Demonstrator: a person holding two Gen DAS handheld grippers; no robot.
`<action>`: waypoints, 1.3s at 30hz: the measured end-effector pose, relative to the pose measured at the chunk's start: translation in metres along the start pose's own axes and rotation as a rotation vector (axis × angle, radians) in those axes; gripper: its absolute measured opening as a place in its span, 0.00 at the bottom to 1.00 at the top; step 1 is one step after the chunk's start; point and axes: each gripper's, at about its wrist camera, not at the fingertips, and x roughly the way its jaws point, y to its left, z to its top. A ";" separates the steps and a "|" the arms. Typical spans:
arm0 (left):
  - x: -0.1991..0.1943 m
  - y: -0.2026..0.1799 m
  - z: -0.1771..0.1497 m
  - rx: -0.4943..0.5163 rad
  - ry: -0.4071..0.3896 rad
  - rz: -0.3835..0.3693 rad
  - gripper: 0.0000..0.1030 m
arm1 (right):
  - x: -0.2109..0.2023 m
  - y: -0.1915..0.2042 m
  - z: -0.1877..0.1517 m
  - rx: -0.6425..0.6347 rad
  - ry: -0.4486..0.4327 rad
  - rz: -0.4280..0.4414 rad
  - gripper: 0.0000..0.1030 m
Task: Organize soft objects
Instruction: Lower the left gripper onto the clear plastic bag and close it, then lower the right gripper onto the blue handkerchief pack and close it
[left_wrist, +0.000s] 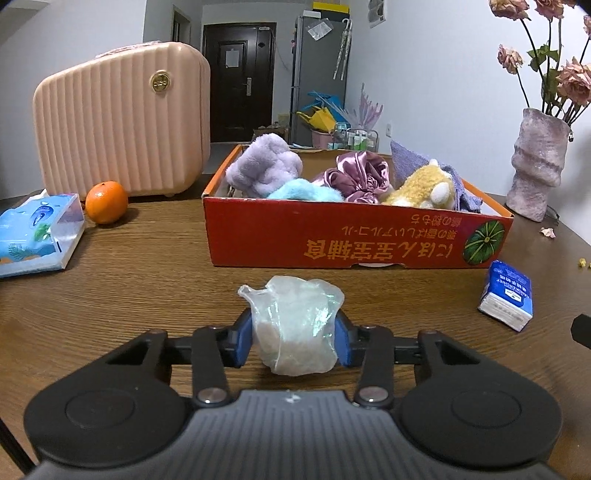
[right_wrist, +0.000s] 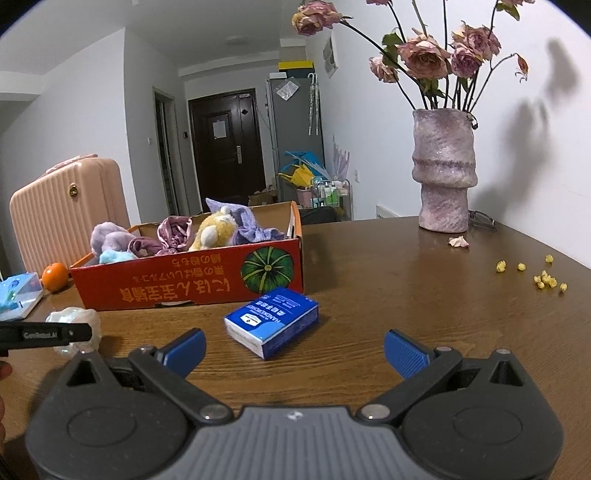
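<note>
A: Why does the left gripper (left_wrist: 294, 334) sit low on the brown wooden table (left_wrist: 147, 288)?

B: To take the crumpled translucent plastic bag (left_wrist: 295, 325); its 2 blue pads (left_wrist: 243, 341) are clenched on the bag, just in front of the red cardboard box (left_wrist: 332, 240).

A: And that box?

B: It already holds plush and satin pieces, so the bag likely goes there. The right gripper (right_wrist: 295, 350) is spread wide and empty, near the blue tissue pack (right_wrist: 273, 321).
</note>
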 end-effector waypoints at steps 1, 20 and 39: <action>-0.001 0.001 0.000 -0.003 -0.002 0.002 0.42 | 0.000 -0.001 0.000 0.005 0.002 -0.001 1.00; -0.068 0.028 -0.009 -0.027 -0.148 0.010 0.42 | -0.002 0.003 -0.002 -0.027 0.033 0.007 1.00; -0.086 0.038 -0.013 -0.031 -0.172 -0.009 0.42 | 0.081 0.035 0.022 -0.122 0.147 -0.054 1.00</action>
